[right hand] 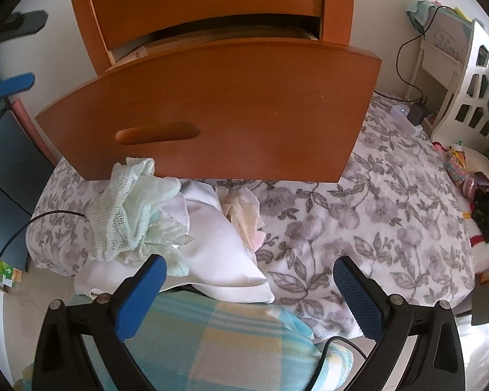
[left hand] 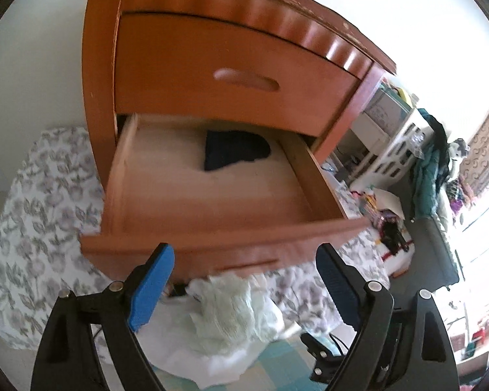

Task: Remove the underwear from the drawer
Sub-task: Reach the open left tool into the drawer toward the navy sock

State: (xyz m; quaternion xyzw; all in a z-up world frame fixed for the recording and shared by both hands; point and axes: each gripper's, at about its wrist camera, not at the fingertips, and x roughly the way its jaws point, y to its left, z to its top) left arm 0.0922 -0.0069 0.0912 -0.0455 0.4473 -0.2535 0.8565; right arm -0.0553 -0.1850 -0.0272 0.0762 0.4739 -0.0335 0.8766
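Note:
The lower drawer (left hand: 192, 198) of an orange wooden nightstand (left hand: 212, 62) is pulled out. A dark folded garment (left hand: 236, 153) lies at its back; the remaining drawer floor is bare wood. My left gripper (left hand: 244, 254) hovers open above the drawer's front edge with nothing between its blue pads. Pale green lace underwear (left hand: 231, 309) sits bunched below the drawer front (right hand: 212, 110), on white cloth (right hand: 212, 238). A cream and pink garment (right hand: 244, 215) lies beside it. My right gripper (right hand: 249, 262) is open and empty, low over the bedding in front of the drawer.
A grey floral blanket (right hand: 375, 228) covers the bed under the drawer. A checked blue and yellow pillow (right hand: 212, 342) lies nearest, crossed by a black cable (right hand: 339, 342). A white shelf unit (right hand: 472, 97), a charger (right hand: 417, 112) and toys (right hand: 472, 176) crowd the right side.

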